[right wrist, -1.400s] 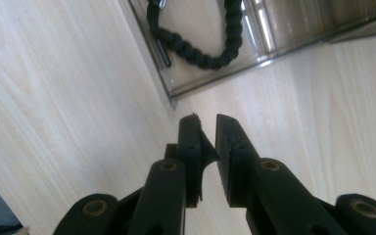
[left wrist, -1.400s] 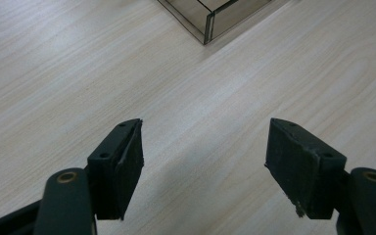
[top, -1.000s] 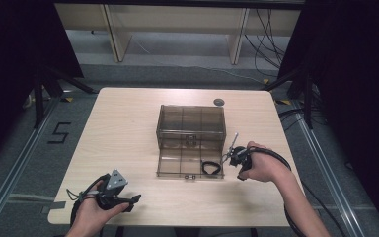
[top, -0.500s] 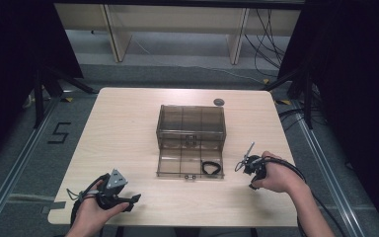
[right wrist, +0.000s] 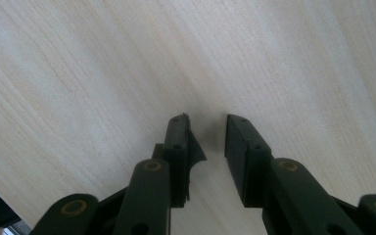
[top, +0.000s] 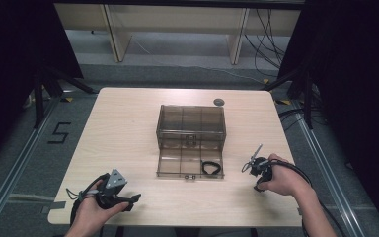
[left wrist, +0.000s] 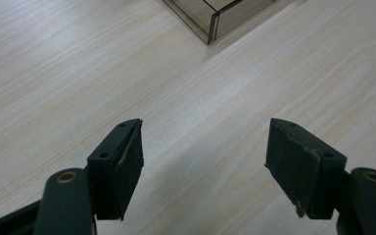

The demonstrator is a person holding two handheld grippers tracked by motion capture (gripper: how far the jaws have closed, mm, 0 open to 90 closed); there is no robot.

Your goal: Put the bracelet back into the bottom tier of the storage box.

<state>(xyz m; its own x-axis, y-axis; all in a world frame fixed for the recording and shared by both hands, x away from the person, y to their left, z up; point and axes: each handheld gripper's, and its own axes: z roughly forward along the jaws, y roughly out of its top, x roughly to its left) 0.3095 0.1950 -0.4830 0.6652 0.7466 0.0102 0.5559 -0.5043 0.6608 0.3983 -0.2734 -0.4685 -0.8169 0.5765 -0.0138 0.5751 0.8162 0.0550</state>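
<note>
Tools flank open box (top: 191, 131); lid holds seemingly black ring (top: 210, 168).

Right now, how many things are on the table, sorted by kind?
Clear brown boxes with the lid open: 1
Black loops in the lid tray: 1
Small dark round discs: 1
Hand-held grippers: 2, left and right
Total: 5

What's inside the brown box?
A black loop lies in a corner compartment of the box's open front tray. The other tray compartments look empty. The tinted upper part is too dark to see into.
</note>
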